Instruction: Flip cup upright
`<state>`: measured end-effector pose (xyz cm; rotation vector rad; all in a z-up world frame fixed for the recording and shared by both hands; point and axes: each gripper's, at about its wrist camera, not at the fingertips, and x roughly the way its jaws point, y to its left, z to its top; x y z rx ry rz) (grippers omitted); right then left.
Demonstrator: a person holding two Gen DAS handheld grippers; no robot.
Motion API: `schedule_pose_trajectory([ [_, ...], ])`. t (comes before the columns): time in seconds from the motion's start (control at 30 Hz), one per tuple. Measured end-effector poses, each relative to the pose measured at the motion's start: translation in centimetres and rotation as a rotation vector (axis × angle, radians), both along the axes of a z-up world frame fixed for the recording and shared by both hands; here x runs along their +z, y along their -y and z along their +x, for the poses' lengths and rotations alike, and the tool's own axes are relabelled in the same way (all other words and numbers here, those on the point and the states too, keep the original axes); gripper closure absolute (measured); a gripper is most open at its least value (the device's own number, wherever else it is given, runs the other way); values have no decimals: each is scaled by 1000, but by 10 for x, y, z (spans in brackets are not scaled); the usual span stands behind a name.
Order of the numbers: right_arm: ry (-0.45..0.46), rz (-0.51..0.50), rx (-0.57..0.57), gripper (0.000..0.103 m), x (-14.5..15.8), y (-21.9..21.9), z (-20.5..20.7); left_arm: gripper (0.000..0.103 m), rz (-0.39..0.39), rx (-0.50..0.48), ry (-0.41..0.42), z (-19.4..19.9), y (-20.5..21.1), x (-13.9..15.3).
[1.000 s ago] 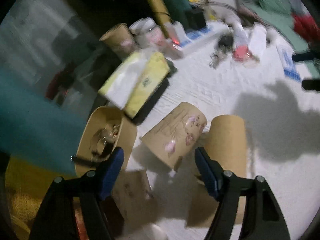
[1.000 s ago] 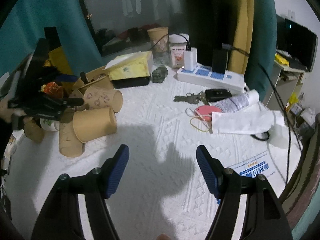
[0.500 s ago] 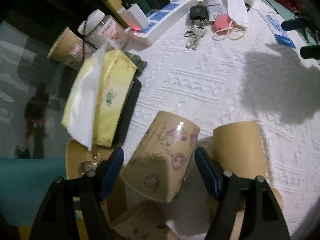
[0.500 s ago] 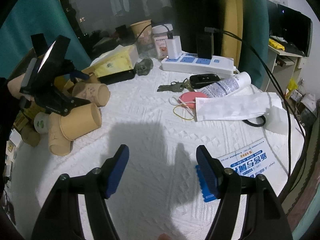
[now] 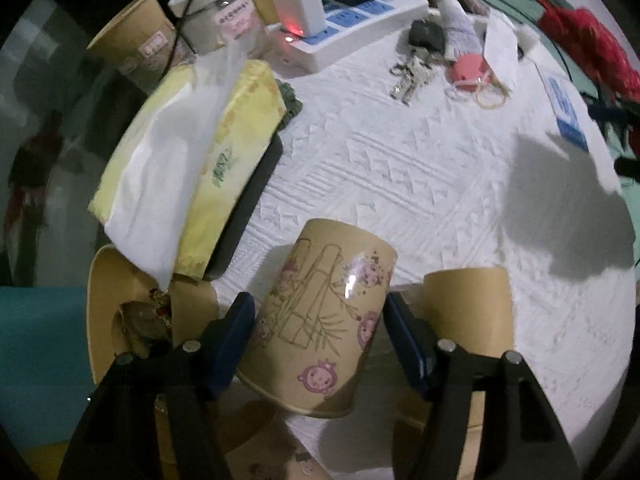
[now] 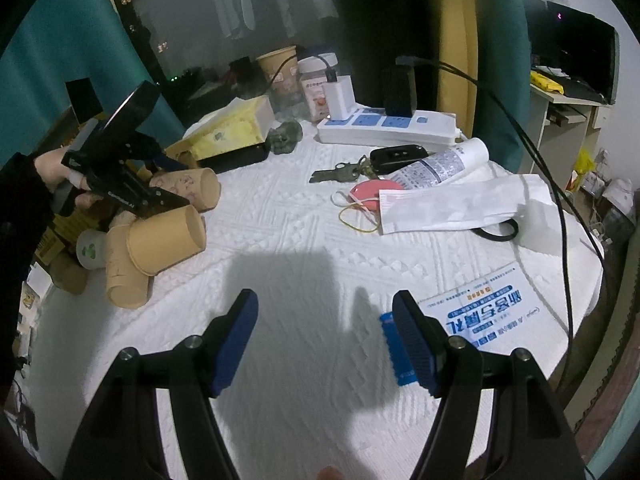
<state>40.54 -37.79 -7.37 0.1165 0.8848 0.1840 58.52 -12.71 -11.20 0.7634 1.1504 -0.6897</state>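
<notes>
Left gripper (image 5: 318,332), fingers just closed onto the printed paper cup (image 5: 320,312), grips its sidewall so it can be turned upright; the cup lies on its side among fallen cups at the surface's (image 5: 400,168) edge. Right gripper (image 6: 324,340) hovers beyond, open and empty.

A dark window (image 6: 248,20) reflects the room behind teal curtains (image 6: 52,60); a desk (image 6: 568,108) with a black monitor (image 6: 576,60) stands against the white wall (image 6: 624,92)
</notes>
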Motion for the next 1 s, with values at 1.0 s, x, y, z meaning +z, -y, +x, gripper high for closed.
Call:
schedule_pose_trajectory([
  [1.0, 34, 128, 120, 36, 6, -80, -194, 38, -53, -150, 33, -365, -1, 38],
])
